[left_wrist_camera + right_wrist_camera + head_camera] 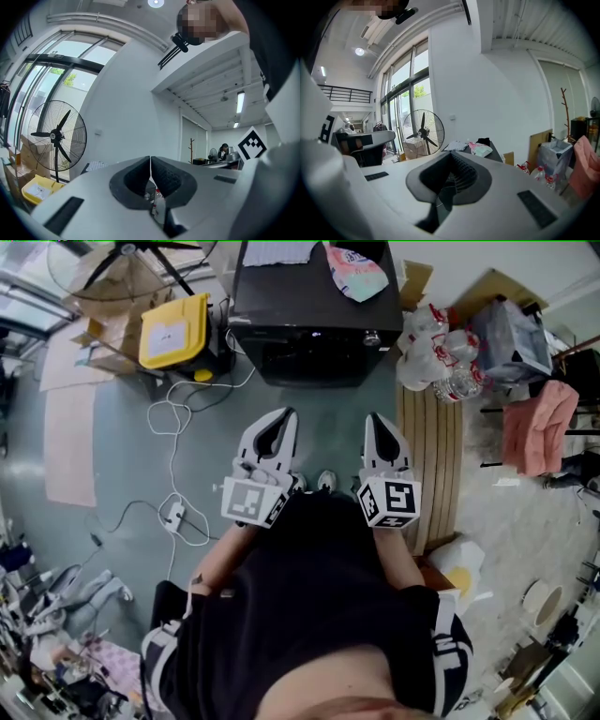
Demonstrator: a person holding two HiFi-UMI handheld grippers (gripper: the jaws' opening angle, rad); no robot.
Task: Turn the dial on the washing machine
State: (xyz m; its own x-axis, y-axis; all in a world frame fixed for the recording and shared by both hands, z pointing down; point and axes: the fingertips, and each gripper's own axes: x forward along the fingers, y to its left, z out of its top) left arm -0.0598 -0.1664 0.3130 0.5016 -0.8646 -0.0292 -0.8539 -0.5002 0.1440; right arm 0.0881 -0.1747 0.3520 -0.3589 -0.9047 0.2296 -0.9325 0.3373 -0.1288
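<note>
Left gripper (281,420) and right gripper (379,420) sit side by side at waist, fingers closed and empty, pointing at washer (309,310) well ahead on floor (112,456); ceiling lamp (241,101) shows in gripper views only.

Yellow box (173,331), standing fan (423,132)

The left gripper (287,416) and right gripper (377,420) pointed side by side toward the dark washing machine (309,343), well apart from it. A patterned cloth (356,273) lay on its top.
</note>
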